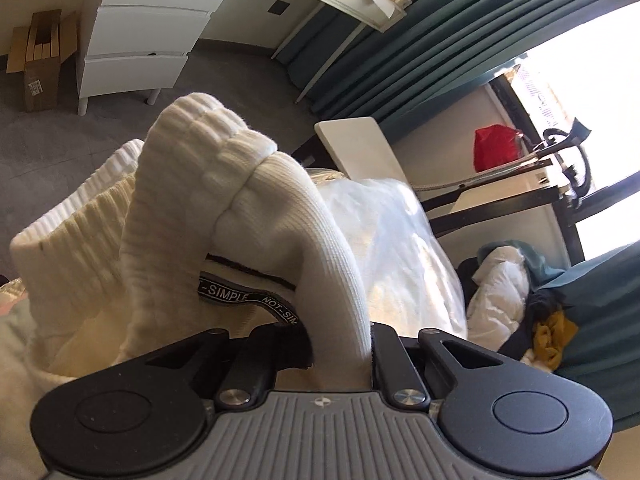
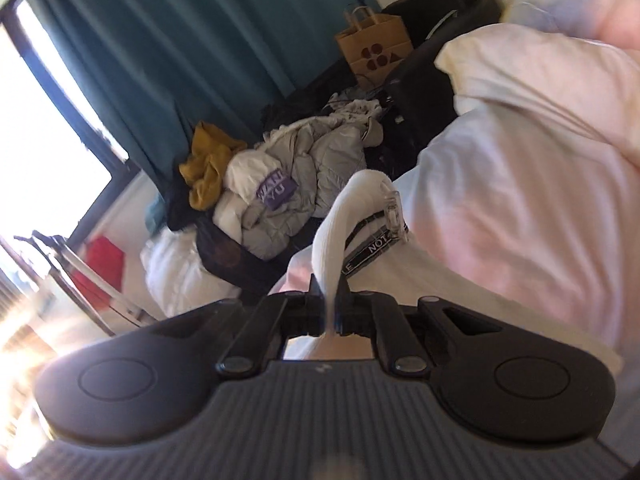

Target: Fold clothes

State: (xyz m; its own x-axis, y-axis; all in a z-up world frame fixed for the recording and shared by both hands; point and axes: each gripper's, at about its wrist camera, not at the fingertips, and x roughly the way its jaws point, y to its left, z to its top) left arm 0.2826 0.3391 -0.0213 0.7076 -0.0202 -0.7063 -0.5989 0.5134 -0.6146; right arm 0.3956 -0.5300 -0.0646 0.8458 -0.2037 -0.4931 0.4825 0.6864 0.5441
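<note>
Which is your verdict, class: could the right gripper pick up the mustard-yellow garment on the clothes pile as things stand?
Probably not. The right gripper is shut on a fold of the white garment, so its jaws are taken. The mustard-yellow garment lies uncovered on the clothes pile beyond, but the white garment would have to be let go first.

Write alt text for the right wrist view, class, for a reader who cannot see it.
The right gripper is shut on a fold of white knit garment above pale bedding. Behind lie a heap of clothes, a paper bag and teal curtains.
</note>
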